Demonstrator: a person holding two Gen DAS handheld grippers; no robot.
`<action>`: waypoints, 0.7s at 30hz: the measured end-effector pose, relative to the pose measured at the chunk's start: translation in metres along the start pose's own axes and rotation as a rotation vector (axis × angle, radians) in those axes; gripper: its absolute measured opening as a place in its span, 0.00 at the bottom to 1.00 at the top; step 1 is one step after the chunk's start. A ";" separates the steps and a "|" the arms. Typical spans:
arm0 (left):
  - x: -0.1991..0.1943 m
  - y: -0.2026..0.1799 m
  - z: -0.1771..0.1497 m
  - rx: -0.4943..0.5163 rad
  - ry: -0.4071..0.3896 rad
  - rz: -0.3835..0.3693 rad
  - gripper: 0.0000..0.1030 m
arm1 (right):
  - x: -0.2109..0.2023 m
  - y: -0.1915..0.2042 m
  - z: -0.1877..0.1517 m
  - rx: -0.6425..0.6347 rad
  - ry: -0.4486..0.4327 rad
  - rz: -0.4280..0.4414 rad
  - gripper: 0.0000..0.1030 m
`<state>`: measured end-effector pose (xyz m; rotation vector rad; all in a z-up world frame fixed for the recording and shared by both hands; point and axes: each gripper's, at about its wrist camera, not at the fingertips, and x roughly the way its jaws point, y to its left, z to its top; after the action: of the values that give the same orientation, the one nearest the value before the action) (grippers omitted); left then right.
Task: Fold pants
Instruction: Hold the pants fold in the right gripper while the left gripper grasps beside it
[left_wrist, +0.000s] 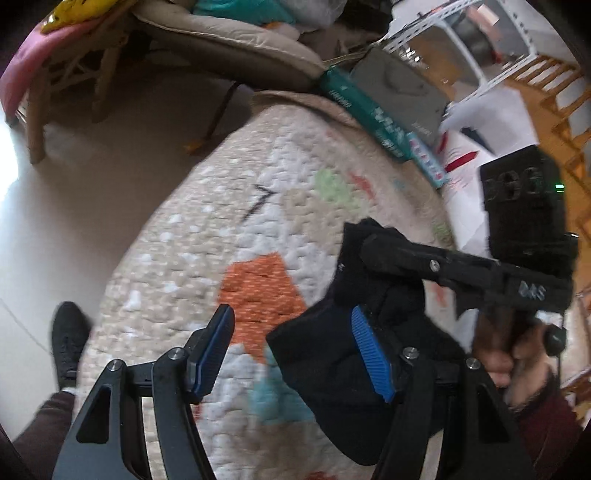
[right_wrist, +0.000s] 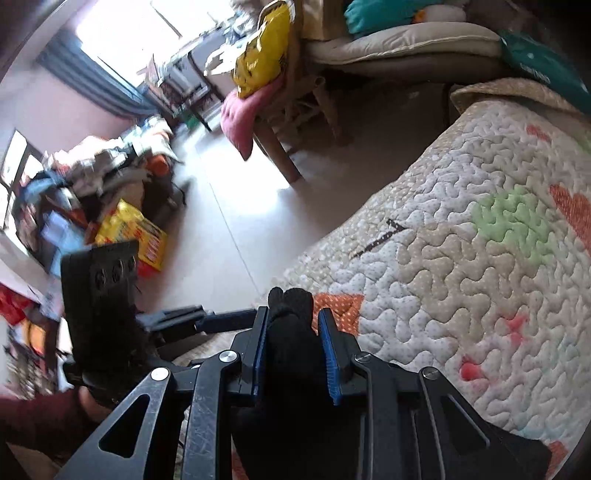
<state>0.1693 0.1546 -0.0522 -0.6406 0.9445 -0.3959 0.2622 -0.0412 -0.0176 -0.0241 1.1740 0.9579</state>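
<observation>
Quilt: the patterned quilted cover (right_wrist: 461, 280) is my landmark; it spreads over what looks like a bed, floor beyond its far edge. No desk in sight.

Pants: a bunch of black pants fabric (left_wrist: 332, 354) hangs above the near part of the quilt, lifted and crumpled, not laid flat. I cannot tell whether any of it touches the quilt.

Right tool: my right tool (right_wrist: 293, 354) is narrowed onto a thick wad of the black pants, cloth bulging past the blue pads (right_wrist: 328, 362), over the quilt's near edge by the orange patch.

Left tool: my left tool (left_wrist: 295, 350) stands wide apart just beside the bunch, holding nothing. The fabric drapes behind its right pad (left_wrist: 369, 354) rather than between the pads.

Stage: I judge I am at the start of a fold, gathering the garment before spreading it on the quilt.

Risk, wad: gripping a clump rather than a hem or waistband would likely trap several layers, so the pants could land twisted on the quilt.

Risk, left tool: closing where it stands may pinch a stray fold, or nothing.

Risk, collision: both tools sit close together above the quilt's near edge and could knock together.
</observation>
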 end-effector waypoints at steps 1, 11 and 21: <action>0.003 0.000 -0.001 -0.009 0.006 -0.023 0.63 | -0.003 -0.003 0.000 0.017 -0.010 0.019 0.28; -0.002 -0.010 0.002 -0.037 0.008 -0.189 0.64 | -0.015 -0.018 -0.007 0.096 -0.037 0.014 0.28; 0.026 -0.033 -0.013 0.126 0.066 -0.099 0.75 | -0.004 0.000 -0.004 0.052 -0.016 0.087 0.28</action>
<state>0.1710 0.1107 -0.0520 -0.5635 0.9449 -0.5633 0.2592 -0.0456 -0.0161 0.0769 1.1923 1.0019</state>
